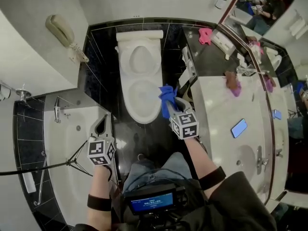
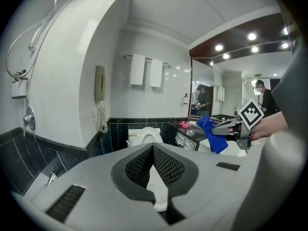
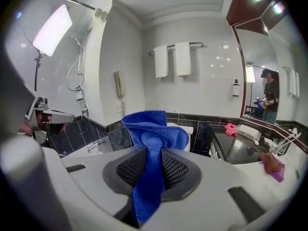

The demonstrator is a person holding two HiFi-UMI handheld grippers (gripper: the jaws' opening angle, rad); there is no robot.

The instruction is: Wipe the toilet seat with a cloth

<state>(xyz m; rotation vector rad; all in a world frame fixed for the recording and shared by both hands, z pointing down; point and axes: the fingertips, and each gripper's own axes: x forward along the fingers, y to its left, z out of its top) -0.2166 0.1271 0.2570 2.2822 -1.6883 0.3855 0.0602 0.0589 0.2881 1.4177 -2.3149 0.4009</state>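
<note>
Right hand-held gripper [image 3: 154, 166] is clamped on the blue cloth [image 3: 153, 129], which bunches above its 2 pads and hangs down between them. In the head view the cloth [image 1: 167, 99] sits at the centre of the frame, over the right edge of the toilet seat [image 1: 132, 105]. Both gripper views, however, look across the room with the toilet [image 2: 144, 137] low and far off, so the cloth seems held in the air, apart from the seat. Left hand-held gripper [image 2: 153, 165], at lower left of the head view, has its jaws together on nothing. Wiping does not look under way at this moment. Next, the cloth should come down onto the seat rim, spread flatter, then sweep round it with light pressure.
</note>
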